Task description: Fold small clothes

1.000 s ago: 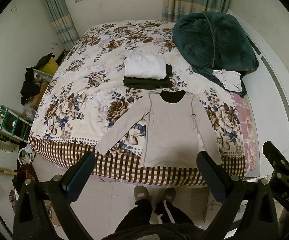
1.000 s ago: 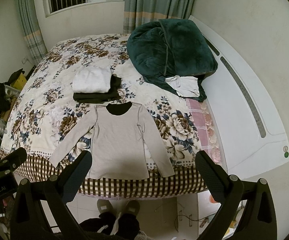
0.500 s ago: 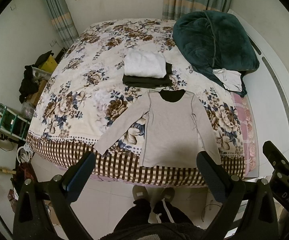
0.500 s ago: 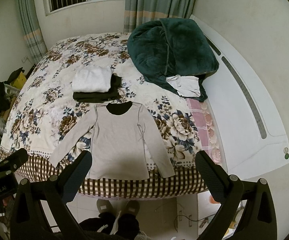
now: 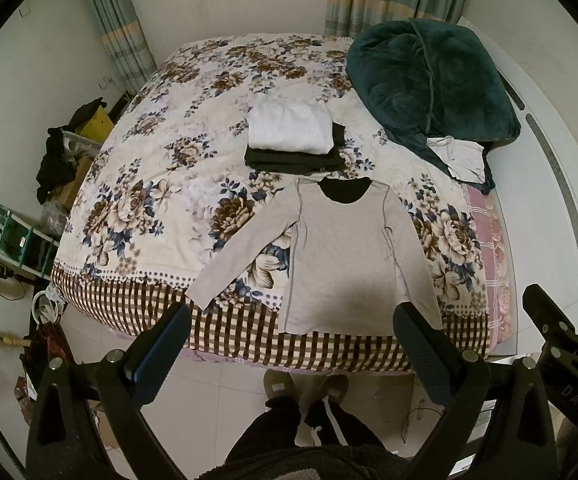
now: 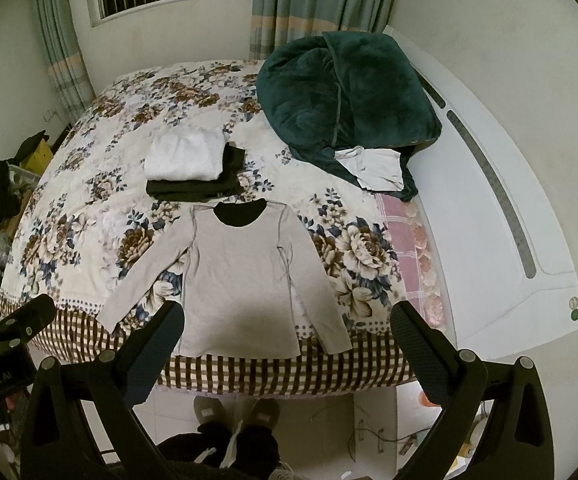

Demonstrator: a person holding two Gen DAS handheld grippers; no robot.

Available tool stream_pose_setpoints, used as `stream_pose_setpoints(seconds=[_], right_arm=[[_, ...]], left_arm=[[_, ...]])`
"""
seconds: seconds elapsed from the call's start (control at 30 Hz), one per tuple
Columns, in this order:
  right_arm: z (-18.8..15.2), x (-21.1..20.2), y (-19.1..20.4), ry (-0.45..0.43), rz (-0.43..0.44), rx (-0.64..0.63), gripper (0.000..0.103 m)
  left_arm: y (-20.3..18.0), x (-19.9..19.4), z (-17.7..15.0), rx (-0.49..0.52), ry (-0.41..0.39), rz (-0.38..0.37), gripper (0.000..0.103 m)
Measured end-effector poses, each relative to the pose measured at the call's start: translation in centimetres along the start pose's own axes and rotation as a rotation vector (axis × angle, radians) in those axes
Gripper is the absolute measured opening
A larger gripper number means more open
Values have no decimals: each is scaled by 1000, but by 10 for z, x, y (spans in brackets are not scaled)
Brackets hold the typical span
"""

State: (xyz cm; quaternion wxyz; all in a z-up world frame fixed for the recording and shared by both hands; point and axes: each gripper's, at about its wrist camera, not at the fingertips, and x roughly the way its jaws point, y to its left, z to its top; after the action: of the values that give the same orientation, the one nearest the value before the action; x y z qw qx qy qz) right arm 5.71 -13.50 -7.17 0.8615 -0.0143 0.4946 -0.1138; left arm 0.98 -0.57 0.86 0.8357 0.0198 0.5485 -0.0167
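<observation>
The left gripper (image 5: pixel 291 330) hangs above the floor at the foot of the bed with its jaws spread wide and nothing between them; the right gripper (image 6: pixel 287 330) is held the same way, jaws wide apart and empty, both well short of the cloth. Just beyond them a beige long-sleeved shirt (image 5: pixel 341 256) lies flat on the floral bedspread (image 5: pixel 169 184), collar toward the far side, hem at the checked border near the bed's edge, its left sleeve angled outward and its right sleeve lying close along the body. Past the collar, almost touching it, sits a small stack: a folded white garment (image 5: pixel 287 128) on top of folded dark clothes (image 5: pixel 293 160). To the right a bulky dark green blanket (image 5: pixel 429 80) is heaped at the white headboard (image 6: pixel 501 216) side, with a pale crumpled garment (image 5: pixel 459 158) at its near edge (partly tucked under the blanket). The person's slippered feet (image 6: pixel 235 410) stand on the tiled floor below the grippers.
</observation>
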Motion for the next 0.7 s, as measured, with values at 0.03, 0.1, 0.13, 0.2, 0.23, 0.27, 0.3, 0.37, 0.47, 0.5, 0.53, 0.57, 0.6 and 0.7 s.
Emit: stream_pose_setpoints(seconds=[0.03, 0.1, 0.13, 0.2, 0.23, 0.27, 0.3, 0.37, 0.47, 0.5, 0.53, 0.57, 0.6, 0.7], right_arm=[[0, 0, 1, 1, -1, 0, 103], [0, 0, 0, 1, 0, 1, 103], [0, -2, 0, 2, -1, 1, 103], [-1, 9, 5, 4, -1, -2, 103], [-2, 13, 8, 7, -1, -1, 103], [-3, 13, 9, 9, -1, -1, 103], [-4, 18, 10, 10, -2, -1, 103], [-4, 18, 10, 9, -2, 1, 103], [-4, 19, 11, 9, -2, 1, 103], [-3, 18, 10, 10, 0, 0, 103], [-2, 18, 9, 10, 0, 0, 103], [-1, 18, 9, 10, -1, 1, 103], [-2, 19, 9, 9, 0, 6, 103], [-4, 24, 7, 5, 15, 42, 103]], left_arm=[[1, 0, 0, 1, -1, 1, 103], [1, 0, 0, 1, 1, -1, 103], [1, 0, 0, 1, 1, -1, 103], [0, 2, 0, 2, 2, -2, 103], [0, 2, 0, 2, 3, -2, 103], [0, 2, 0, 2, 3, -2, 103], [-1, 2, -1, 2, 2, -2, 103], [-1, 3, 0, 1, 3, -2, 103], [0, 3, 1, -1, 4, -2, 103], [0, 3, 1, -2, 3, -4, 103], [0, 3, 2, -1, 3, -5, 103], [-1, 4, 2, -2, -2, -9, 103], [-1, 4, 2, -3, -9, -13, 103], [-2, 12, 4, -6, -32, -43, 103]])
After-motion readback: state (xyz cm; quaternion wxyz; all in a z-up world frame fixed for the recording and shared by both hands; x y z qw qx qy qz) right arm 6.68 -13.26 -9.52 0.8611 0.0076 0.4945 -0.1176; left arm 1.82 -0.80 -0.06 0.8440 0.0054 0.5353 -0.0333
